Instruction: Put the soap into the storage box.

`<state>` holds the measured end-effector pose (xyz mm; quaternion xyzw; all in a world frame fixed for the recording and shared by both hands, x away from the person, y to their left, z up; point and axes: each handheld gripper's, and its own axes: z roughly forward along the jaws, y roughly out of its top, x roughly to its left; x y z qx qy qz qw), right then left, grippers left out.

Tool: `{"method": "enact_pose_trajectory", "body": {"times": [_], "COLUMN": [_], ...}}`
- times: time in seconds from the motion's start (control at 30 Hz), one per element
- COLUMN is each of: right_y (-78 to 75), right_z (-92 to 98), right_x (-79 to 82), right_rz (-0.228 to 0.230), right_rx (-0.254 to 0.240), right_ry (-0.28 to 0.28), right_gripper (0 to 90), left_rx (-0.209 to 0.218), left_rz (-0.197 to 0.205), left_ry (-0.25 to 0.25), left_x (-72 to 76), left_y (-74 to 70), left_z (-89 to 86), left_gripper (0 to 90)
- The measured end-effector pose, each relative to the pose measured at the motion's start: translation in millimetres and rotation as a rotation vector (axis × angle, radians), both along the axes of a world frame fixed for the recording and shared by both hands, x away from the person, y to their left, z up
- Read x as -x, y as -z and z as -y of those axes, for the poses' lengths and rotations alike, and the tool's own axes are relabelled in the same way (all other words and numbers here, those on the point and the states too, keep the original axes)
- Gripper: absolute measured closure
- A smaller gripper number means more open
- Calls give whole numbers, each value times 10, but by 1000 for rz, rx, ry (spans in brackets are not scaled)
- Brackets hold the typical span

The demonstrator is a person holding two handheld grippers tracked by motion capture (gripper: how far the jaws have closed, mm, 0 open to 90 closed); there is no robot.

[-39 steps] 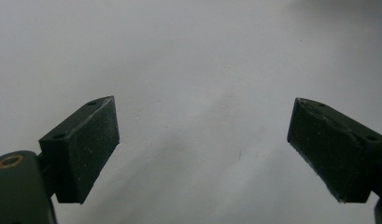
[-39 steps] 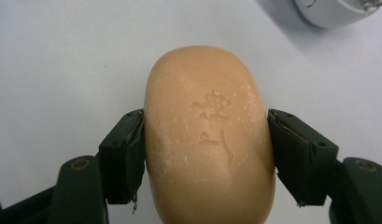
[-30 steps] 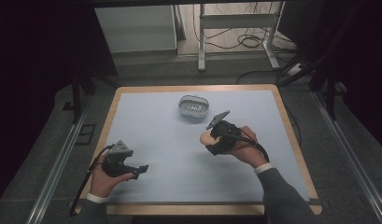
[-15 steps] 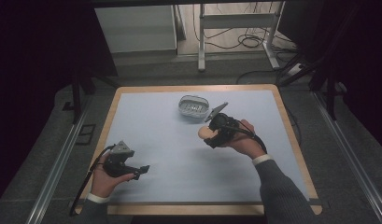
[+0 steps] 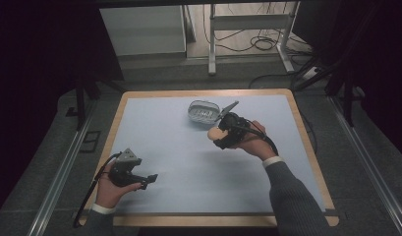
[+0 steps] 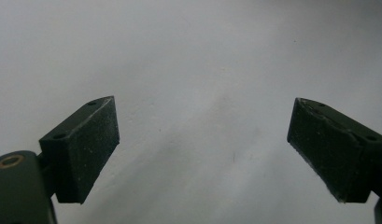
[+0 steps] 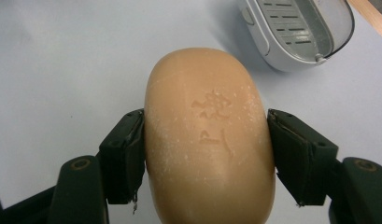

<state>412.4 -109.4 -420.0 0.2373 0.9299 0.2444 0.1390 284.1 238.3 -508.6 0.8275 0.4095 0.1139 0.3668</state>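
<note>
Soap gripped in right gripper, lifted near open soap box at table's far edge, not yet placed; left gripper open, empty.

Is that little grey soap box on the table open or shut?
Open. The soap box shows its slotted drain tray inside, and its lid stands tilted up at one side. The tray is empty; the soap sits clamped in the right gripper.
</note>
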Motion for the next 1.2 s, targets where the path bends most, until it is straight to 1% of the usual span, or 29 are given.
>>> {"method": "enact_pose_trajectory", "body": {"times": [0.23, 0.27, 0.4, 0.7, 0.9, 1.17, 1.2], "right_y": [1, 2, 1, -14, -51, -89, -100], "right_z": [-7, -14, -23, -60, -122, -187, -201], "right_x": [-90, -118, -173, -278, -393, -477, -502], "right_rz": [2, 3, 4, 5, 11, 12, 9], "right_rx": [-1, -4, -7, -6, -7, -7, -13], "right_ry": [8, 17, 24, 23, 24, 23, 24], "right_gripper": [317, 318, 318, 318, 318, 318, 318], "left_rx": [-1, -2, -2, -4, -5, 0, 0], "left_rz": [-3, -3, -3, -6, -5, -6, -7], "left_ry": [2, 3, 4, 8, 6, 6, 6], "left_x": [-2, -4, -5, -10, -6, -6, -7], "left_y": [4, 6, 6, 10, 5, 7, 7], "left_z": [3, 3, 1, 3, -2, -6, -7], "left_gripper": [94, 94, 94, 94, 94, 94, 94]}}
